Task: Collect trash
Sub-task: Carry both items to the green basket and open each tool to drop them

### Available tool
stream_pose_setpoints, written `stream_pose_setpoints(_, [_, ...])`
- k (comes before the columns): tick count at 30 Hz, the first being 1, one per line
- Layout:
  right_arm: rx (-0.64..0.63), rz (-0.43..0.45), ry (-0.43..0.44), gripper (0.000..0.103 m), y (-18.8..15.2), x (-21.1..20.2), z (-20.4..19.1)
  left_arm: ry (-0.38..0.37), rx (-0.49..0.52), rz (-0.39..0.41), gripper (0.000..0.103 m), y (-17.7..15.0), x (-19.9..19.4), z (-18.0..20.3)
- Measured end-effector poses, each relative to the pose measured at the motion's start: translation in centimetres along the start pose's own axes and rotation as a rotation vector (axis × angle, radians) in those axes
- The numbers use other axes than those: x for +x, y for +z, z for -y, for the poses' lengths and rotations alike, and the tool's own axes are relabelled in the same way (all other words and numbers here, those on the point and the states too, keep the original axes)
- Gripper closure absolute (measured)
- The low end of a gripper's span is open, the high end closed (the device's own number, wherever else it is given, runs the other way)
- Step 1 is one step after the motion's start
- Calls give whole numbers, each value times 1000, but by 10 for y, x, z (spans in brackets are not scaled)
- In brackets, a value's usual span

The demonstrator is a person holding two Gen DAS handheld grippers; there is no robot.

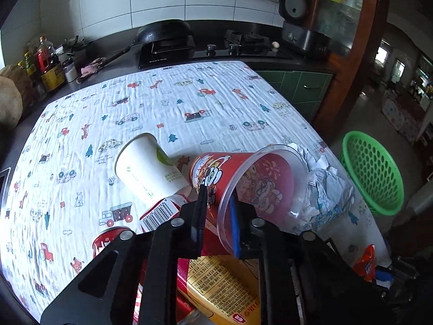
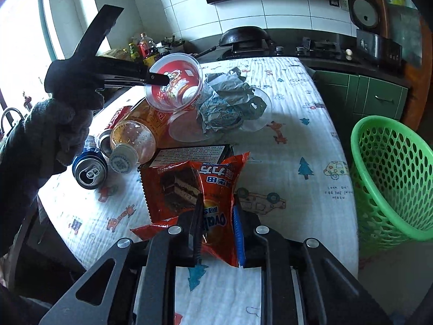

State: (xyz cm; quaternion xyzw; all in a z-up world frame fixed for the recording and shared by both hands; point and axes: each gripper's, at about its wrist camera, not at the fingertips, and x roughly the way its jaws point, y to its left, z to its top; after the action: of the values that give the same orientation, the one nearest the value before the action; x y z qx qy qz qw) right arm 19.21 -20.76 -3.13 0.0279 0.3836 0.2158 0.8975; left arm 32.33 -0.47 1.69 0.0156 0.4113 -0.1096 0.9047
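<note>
Nearest you, the right gripper is clamped on the orange wrapper, pinching its near end at the near edge of the table. The left gripper is closed over the rim of the red cup, one finger outside the wall and one inside, with the cup tipped on its side and lifted clear of the pile.

The basket stands off the table's right edge, below its level, so both loads go the same way. Carry the wrapper first: it is closer to that edge and hangs limp, so lift it well clear of the black box it overlaps before you swing right. Keep the cup tilted as it is; a grip on a thin rim can slip if you roll the wrist, and I cannot tell whether anything is left inside it.

Do not cross the hands over the basket. Let go only when each piece is over the opening, low enough that the light wrapper does not drift past the rim.

Still waiting mid-table are the white cup, the foil, the bottle and two cans towards the left edge.
</note>
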Motion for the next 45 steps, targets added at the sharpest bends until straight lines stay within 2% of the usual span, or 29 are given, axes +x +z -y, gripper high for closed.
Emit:
stream_pose_setpoints(8, [7,54,-20,85,11,-20,4,-4,-8,41,98,-5,-20,-2])
stream_pose_setpoints(16, [64,116,-88,85,21,-46,35,-40,-4,94,99,-3,-52,3])
stream_pose_setpoints(26, [218,149,-328,85,29,-69,128,-140,69,172,99,16,-92,45])
stream_pose_setpoints(31, [287,120,-450,85,28,-66,180,-210,105,175,99,31,-87,83])
stream_pose_setpoints(36, [357,78,-494,83,20,-57,226,-273,142,162,99,46,-71,126])
stream_pose_setpoints(37, [370,75,-509,81,18,-56,232,-287,150,157,99,49,-67,136])
stream_pose_setpoints(38, [381,73,-511,74,15,-55,238,-297,158,154,99,50,-63,145])
stream_pose_setpoints(40, [395,75,-520,70,10,-55,248,-320,175,143,99,55,-53,163])
stream_pose_setpoints(42, [406,77,-516,55,7,-55,254,-343,188,129,99,60,-42,179])
stream_pose_setpoints(45, [405,90,-533,51,4,-60,259,-374,207,106,99,63,-27,204])
